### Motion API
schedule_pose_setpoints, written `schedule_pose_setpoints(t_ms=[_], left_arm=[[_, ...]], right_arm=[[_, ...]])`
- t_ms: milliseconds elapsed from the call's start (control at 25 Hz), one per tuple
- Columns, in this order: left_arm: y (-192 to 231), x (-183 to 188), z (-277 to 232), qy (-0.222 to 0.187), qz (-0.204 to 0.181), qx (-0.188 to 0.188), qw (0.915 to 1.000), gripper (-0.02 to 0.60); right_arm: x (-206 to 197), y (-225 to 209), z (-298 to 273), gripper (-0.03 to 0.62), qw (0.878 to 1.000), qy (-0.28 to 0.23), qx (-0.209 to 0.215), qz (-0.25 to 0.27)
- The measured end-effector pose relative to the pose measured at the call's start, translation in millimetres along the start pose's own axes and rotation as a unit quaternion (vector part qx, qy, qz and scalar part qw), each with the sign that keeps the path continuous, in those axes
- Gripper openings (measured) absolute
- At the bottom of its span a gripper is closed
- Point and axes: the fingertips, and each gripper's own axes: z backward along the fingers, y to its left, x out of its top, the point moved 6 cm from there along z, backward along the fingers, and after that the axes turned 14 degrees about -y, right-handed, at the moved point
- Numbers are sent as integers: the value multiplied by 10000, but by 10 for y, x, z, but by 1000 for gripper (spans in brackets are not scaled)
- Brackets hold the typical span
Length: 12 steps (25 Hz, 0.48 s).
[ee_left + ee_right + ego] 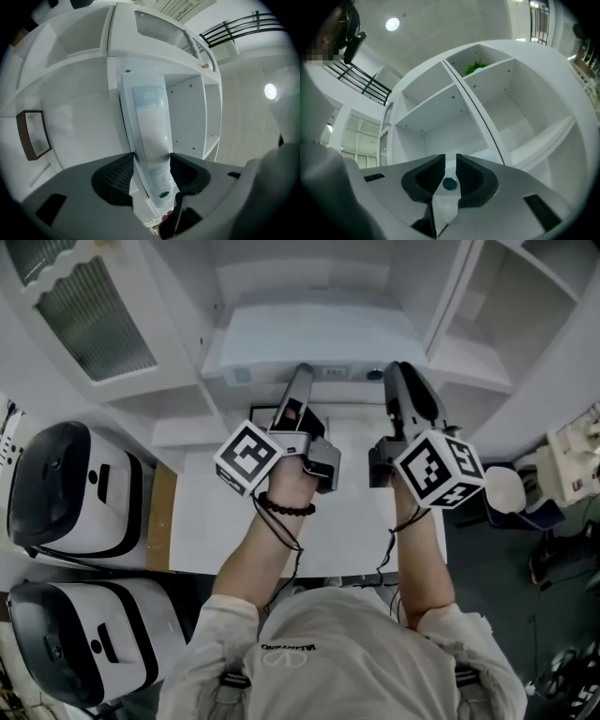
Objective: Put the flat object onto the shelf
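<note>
Flat object (314,338): a pale, smooth, faintly glossy slab with a fine dotted line along one long edge and a small dark round stud at its near end, held up off the white tabletop (202,521) just in front of the white shelf unit (440,112). I read the left gripper (151,161) as clamping the slab between its dark meshed pads, and the right gripper (450,165) as nearly closed, nipping the slab's thin near edge at the stud. Square-edged shelf bays ahead stand open; one upper bay holds a green sprig (474,68).
</note>
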Motion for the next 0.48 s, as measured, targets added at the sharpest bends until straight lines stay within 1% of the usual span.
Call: schedule_pose_setpoints(t_ms=[160, 240, 360, 480], left_arm=[[-2, -9, -11, 19, -24, -58, 10000, 242], [1, -5, -23, 20, -51, -88, 9999, 241], [26, 3, -46, 30, -149, -1, 9999, 239], [57, 17, -108, -6, -205, 36, 9998, 238]], right_arm=[[-109, -18, -63, 69, 9995, 285, -114, -20], [-164, -26, -68, 56, 9994, 292, -190, -21], [-187, -58, -108, 41, 9994, 229, -271, -43], [-217, -80, -193, 41, 9992, 253, -300, -38]])
